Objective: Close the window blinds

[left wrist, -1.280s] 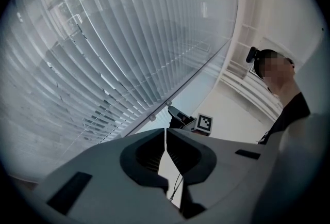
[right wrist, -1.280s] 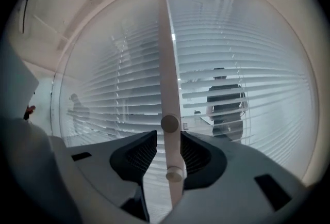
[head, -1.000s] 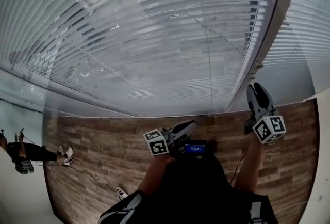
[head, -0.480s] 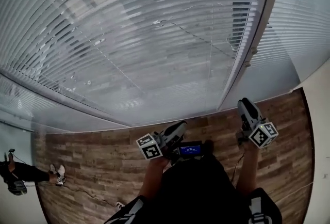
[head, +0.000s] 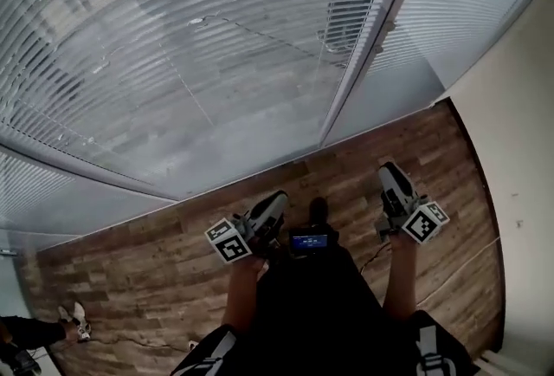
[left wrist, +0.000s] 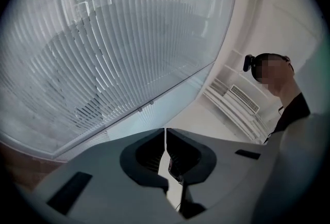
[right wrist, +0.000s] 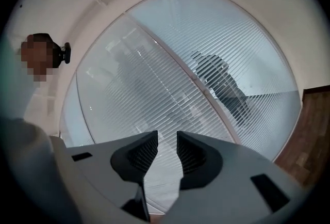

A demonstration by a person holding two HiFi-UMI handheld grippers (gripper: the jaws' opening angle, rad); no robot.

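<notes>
**2 claws held low, clear of the blinds**

The window blinds (head: 216,45) hung ahead of the person in 2 slatted sections, 1 wide and 1 narrower (head: 459,10), split by 1 upright frame post (head: 363,45). Both sections reached down near the wooden floor (head: 130,270).

The person held 2 claws over the floor, well apart from the slats, and neither touched them. The left claw (head: 279,197) had its jaws together, with only a thin slit between the tips and nothing gripped. The right claw (head: 387,166) stood with its jaws apart. They had just been closing a little, and the gap between them held nothing.

Each claw carried 1 marker cube, 2 in all. 1 small lit screen (head: 309,240) sat at the person's waist between the arms. At the lower left edge lay 1 other person's leg and shoes (head: 74,320).
</notes>
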